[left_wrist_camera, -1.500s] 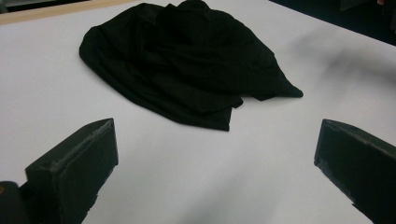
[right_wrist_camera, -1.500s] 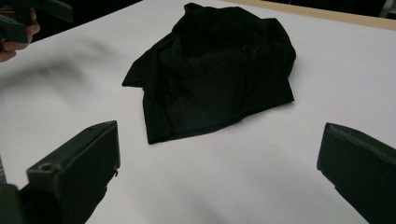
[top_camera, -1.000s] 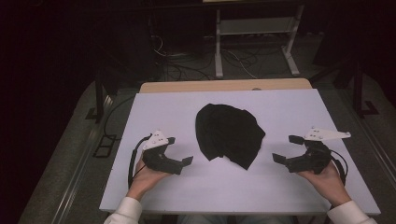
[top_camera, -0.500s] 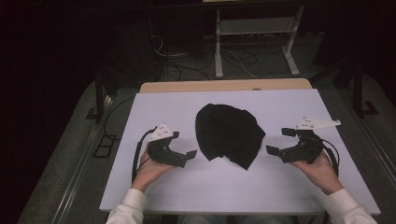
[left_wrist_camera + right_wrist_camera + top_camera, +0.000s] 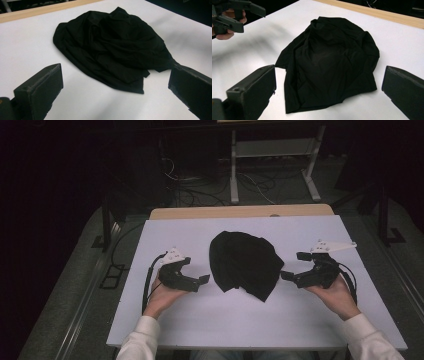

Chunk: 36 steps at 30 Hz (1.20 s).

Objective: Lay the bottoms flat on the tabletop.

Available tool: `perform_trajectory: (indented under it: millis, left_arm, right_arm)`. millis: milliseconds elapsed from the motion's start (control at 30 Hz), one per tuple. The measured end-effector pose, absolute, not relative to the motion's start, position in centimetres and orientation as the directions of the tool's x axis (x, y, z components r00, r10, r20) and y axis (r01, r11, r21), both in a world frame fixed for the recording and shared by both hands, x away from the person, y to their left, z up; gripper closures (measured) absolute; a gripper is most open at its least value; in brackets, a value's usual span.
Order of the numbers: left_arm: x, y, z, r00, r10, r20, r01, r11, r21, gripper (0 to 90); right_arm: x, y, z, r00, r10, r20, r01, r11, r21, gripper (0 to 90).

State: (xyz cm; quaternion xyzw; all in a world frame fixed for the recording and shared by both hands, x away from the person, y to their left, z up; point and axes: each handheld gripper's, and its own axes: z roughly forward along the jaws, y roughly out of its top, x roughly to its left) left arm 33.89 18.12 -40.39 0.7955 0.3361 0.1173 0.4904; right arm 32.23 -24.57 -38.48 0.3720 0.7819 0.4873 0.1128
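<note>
A crumpled black cloth (image 5: 245,262) lies in the middle of the white table (image 5: 210,320). My left gripper (image 5: 197,270) is open just left of the cloth's near edge, a small gap away from it. Open too, my right gripper (image 5: 292,266) stands close to the cloth's right side, pointing at it. In the left gripper view the cloth (image 5: 112,47) lies ahead of the wide-apart jaws of my left gripper (image 5: 116,75). In the right gripper view the cloth (image 5: 329,60) reaches between the jaws of my right gripper (image 5: 329,75), and the left gripper (image 5: 249,15) shows far off.
A wooden strip (image 5: 240,212) runs along the table's far edge. Beyond it stand a metal frame (image 5: 270,150) and loose cables (image 5: 195,190) on the dark floor. Bare white tabletop surrounds the cloth on all sides.
Both grippers have moved inward and a little forward, closing on the cloth from either side. The cloth has not moved.
</note>
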Motion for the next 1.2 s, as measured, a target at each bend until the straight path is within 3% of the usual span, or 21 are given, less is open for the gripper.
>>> perform_trajectory:
  millis: [1200]
  left_arm:
    - [38.6,15.9,-42.7,0.715,0.676,-0.178,0.481,-0.290,0.828,0.3]
  right_arm:
    - [38.2,-21.7,-41.0,-0.680,0.695,0.231,0.521,0.237,0.820,0.0]
